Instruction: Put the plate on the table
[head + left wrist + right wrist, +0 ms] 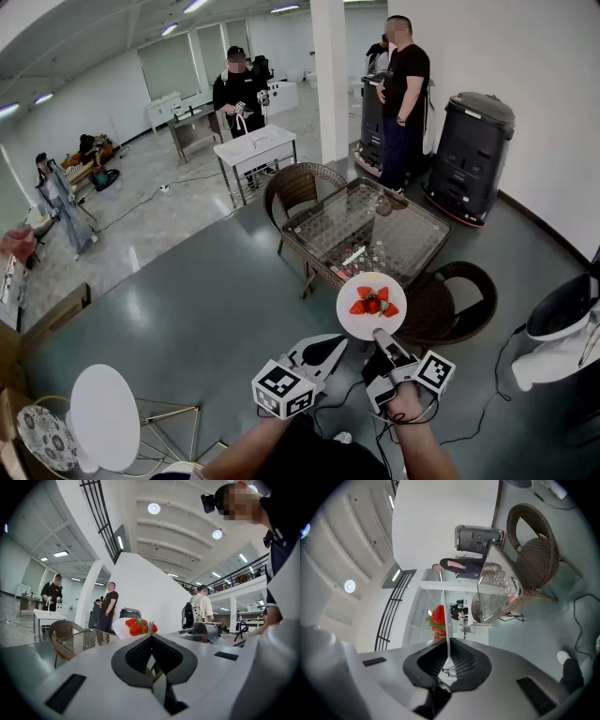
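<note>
My right fingers [468, 663] pinch the plate [370, 283] by its near rim, held level so the strawberries [373, 305] don't slide, mid-frame at the glass worktop's [394, 230] near edge; my left fingers [136, 656] sit closed, empty, lower centre

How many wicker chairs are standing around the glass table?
2. The far chair stands at the back left of the glass table; the near chair at its front right, beside the white plate. No other shows.
</note>
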{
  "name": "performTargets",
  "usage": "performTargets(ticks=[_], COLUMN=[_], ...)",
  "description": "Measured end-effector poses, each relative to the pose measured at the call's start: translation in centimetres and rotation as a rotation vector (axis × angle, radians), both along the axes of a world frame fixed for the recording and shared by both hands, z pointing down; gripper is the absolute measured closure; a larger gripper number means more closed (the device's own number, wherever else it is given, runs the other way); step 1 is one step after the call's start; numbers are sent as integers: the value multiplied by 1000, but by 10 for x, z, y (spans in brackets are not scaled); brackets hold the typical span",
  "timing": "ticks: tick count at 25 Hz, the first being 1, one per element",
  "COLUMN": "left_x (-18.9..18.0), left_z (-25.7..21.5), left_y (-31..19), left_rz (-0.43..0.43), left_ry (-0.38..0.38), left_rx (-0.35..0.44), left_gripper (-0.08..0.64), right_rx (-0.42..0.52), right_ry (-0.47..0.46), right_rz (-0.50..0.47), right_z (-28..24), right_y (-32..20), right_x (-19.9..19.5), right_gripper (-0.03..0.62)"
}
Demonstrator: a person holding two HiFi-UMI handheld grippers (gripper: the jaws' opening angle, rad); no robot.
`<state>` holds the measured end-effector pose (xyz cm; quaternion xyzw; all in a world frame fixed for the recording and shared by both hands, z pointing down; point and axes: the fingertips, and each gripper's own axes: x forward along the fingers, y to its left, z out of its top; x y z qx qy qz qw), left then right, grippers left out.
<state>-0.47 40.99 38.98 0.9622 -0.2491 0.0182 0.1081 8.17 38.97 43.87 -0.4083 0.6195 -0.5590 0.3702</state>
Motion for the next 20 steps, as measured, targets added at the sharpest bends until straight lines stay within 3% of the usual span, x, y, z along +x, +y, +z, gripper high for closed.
performTargets(ticks=[20], left_x=[-7], left_z=[30], left_y=[-6], left_rz=[-8], left_ry=[-4], left_rx=[-13], left_gripper=[555], right_rx=[-4], right_ry=[-10], right_rz=[19], right_z=[22], right_y=[-12], right_x=[6], right_gripper=[575])
